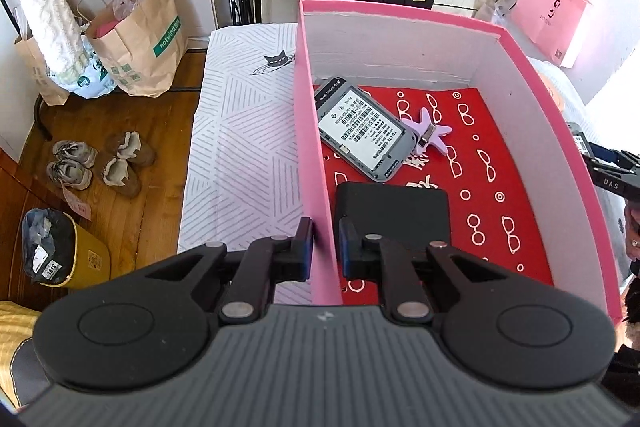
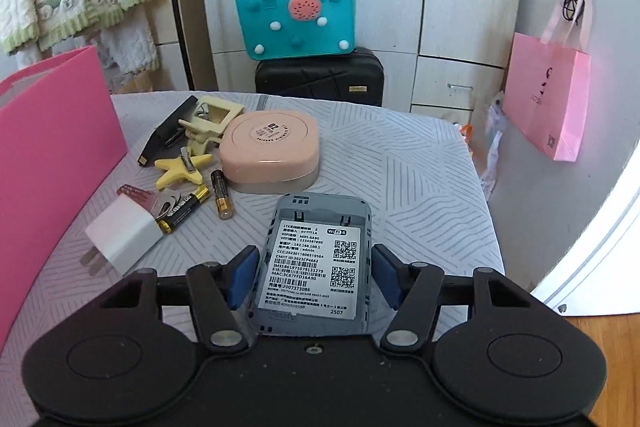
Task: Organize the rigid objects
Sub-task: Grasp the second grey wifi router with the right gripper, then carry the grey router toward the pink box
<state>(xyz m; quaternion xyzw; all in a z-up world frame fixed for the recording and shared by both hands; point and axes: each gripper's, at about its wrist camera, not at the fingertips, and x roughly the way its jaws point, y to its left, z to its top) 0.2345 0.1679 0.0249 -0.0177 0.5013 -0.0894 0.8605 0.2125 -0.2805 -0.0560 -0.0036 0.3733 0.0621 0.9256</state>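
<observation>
My left gripper point(image 1: 328, 247) is shut on the left wall of the pink box point(image 1: 310, 131), one finger outside and one inside. On the box's red lining lie a grey router point(image 1: 364, 131), a purple star clip point(image 1: 430, 131) and a black block point(image 1: 394, 215). In the right wrist view, my right gripper point(image 2: 314, 275) is low over the table with a second grey router point(image 2: 316, 259) flat between its blue pads point(image 2: 386, 277). A thin gap shows on the right side, so the pads are not pressing on it.
Left of the router lie a white charger plug point(image 2: 120, 239), two batteries point(image 2: 222, 199), a yellow star clip point(image 2: 182, 169), a cream clip point(image 2: 212, 119), a black bar point(image 2: 168, 131) and a pink round case point(image 2: 272, 151). The pink box point(image 2: 52, 147) stands at the far left. A suitcase point(image 2: 320, 75) is behind the table.
</observation>
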